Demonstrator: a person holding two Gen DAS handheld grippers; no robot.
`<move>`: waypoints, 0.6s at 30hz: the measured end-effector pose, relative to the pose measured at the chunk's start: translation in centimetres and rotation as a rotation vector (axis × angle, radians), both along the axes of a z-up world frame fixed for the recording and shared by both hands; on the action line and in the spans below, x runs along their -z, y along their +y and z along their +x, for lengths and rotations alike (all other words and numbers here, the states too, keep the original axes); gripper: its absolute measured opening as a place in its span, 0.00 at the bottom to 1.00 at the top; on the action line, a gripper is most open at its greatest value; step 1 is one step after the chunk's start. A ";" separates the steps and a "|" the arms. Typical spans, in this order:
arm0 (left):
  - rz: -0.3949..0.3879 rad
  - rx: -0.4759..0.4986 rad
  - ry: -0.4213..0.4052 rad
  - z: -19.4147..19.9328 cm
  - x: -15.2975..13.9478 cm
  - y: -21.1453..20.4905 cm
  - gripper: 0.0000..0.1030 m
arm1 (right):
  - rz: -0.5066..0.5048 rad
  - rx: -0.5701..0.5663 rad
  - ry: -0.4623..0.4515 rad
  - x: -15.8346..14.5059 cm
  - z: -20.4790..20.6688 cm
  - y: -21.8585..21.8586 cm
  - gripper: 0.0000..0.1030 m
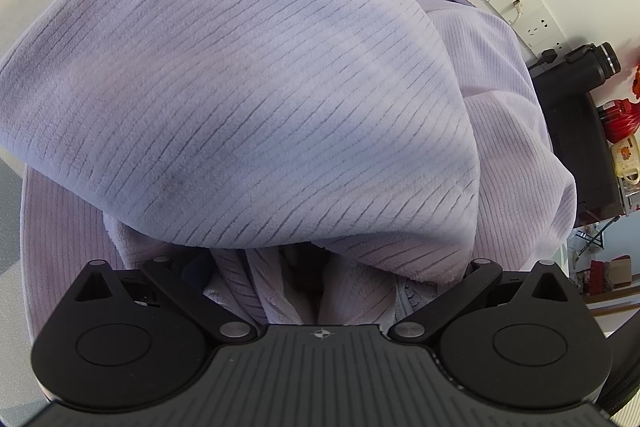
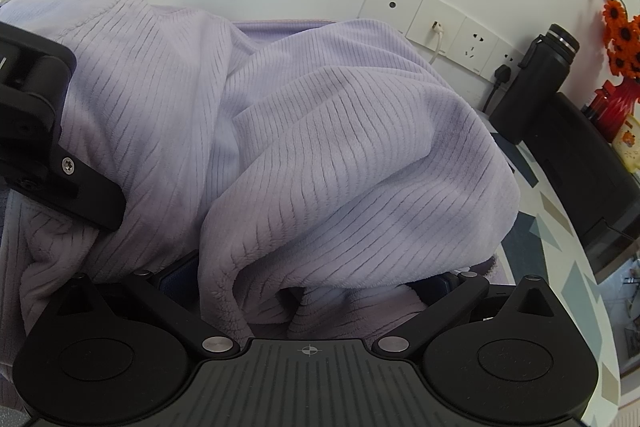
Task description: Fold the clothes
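Observation:
A lavender ribbed fleece garment fills the left wrist view and hangs in thick folds over my left gripper. Its fingers are buried under the cloth. Only a dark blue pad shows, set far out to the left, so the jaws stand wide apart. In the right wrist view the same garment drapes over my right gripper. That gripper's blue pads sit far apart with bunched cloth between them. The left gripper's black body pokes into the cloth at the left edge.
A white wall with a row of sockets stands behind the garment. At the right are a black bottle, a black box and a red vase with orange flowers. A patterned tabletop shows under the cloth.

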State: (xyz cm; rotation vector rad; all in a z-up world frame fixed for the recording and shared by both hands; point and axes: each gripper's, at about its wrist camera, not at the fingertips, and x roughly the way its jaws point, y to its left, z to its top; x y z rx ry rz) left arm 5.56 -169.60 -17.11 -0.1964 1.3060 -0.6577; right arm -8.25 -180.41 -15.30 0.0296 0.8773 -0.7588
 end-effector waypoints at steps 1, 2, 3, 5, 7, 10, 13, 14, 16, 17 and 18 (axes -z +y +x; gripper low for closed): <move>0.001 0.000 0.000 0.0 0.0 -0.1 1.00 | 0.000 0.000 0.000 0.0 0.0 0.0 1.00; 0.001 0.000 0.000 0.0 0.0 -0.1 1.00 | 0.001 -0.001 0.000 0.0 0.0 -0.1 1.00; 0.002 0.000 0.000 0.0 0.0 -0.1 1.00 | 0.001 -0.001 0.000 0.0 0.0 -0.1 1.00; 0.003 0.000 0.000 0.1 0.0 -0.2 1.00 | 0.001 -0.001 0.000 0.0 0.0 -0.1 1.00; 0.004 0.000 -0.001 0.1 0.0 -0.3 1.00 | 0.002 -0.001 0.001 0.1 0.0 -0.1 1.00; 0.003 -0.001 0.001 0.2 0.0 -0.3 1.00 | 0.006 -0.004 0.006 0.0 0.1 -0.2 0.99; 0.001 -0.001 0.002 0.2 0.1 -0.3 1.00 | 0.014 -0.007 0.017 -0.1 0.2 -0.3 0.99; 0.001 -0.001 0.002 0.2 0.1 -0.2 1.00 | 0.017 -0.008 0.020 -0.1 0.3 -0.3 0.99; 0.001 -0.001 0.002 0.2 0.1 -0.2 1.00 | 0.021 -0.010 0.024 -0.1 0.3 -0.4 0.99; 0.001 -0.001 0.003 0.2 0.1 -0.2 1.00 | 0.022 -0.010 0.025 -0.1 0.3 -0.5 0.99; 0.000 -0.001 0.003 0.1 0.1 -0.2 1.00 | 0.023 -0.011 0.025 -0.1 0.3 -0.5 0.99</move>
